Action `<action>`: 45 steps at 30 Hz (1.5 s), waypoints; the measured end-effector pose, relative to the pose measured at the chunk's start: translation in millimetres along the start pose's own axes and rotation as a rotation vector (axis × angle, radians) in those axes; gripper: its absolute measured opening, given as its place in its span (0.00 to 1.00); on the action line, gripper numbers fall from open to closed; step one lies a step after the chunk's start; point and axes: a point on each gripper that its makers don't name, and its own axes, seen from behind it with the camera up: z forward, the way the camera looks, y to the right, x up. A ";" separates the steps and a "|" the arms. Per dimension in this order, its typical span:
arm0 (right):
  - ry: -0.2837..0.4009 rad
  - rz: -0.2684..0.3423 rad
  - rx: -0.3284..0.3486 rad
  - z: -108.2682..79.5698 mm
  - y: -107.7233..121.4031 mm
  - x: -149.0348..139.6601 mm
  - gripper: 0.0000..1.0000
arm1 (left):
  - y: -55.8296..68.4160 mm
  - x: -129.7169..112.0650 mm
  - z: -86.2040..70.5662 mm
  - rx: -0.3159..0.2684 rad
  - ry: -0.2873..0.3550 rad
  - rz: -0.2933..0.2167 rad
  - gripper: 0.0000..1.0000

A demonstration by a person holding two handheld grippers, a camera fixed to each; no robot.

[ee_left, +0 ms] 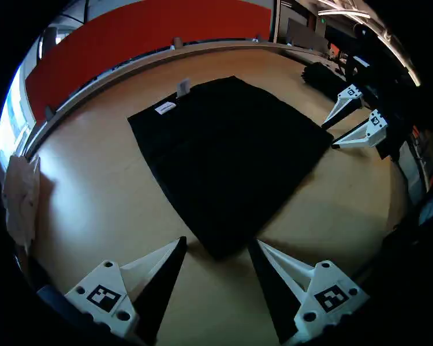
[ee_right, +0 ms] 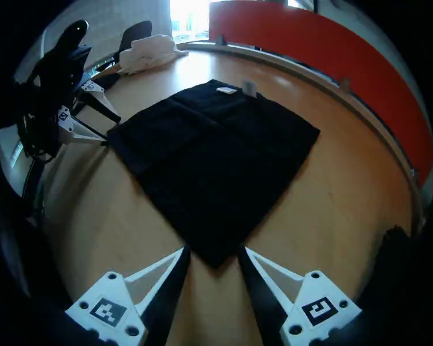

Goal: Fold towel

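Note:
A black towel point(ee_left: 228, 161) lies flat on the wooden table point(ee_left: 101, 190), with a white label point(ee_left: 165, 108) near its far corner. My left gripper point(ee_left: 217, 242) is open, and the towel's near corner sits just ahead of the gap between its fingers. Across the towel, my right gripper point(ee_left: 328, 136) is held at the right corner. In the right gripper view the towel point(ee_right: 216, 161) spreads out the same way, one corner pointing into the open right gripper point(ee_right: 213, 251). The left gripper point(ee_right: 112, 132) stands open at the towel's left corner.
A pile of white cloth point(ee_right: 150, 49) lies at the table's far end, also seen as white cloth point(ee_left: 20, 196) at the left edge. A black bundle point(ee_left: 323, 78) rests beyond the right gripper. A red panel point(ee_left: 147, 34) backs the table's curved edge. A chair point(ee_right: 133, 32) stands behind.

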 end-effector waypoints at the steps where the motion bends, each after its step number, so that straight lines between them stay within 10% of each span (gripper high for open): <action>1: 0.000 -0.001 0.001 0.0 -0.5 0.1 0.57 | -0.2 -0.1 -0.1 0.002 -0.001 -0.002 0.78; 19: 0.002 0.027 0.007 -2.9 -5.0 1.4 0.20 | -1.0 -1.6 -2.4 0.036 -0.014 -0.045 0.19; 45: 0.046 0.037 0.013 -11.4 -4.2 13.0 0.14 | 1.8 -0.5 -3.7 0.032 -0.019 -0.089 0.15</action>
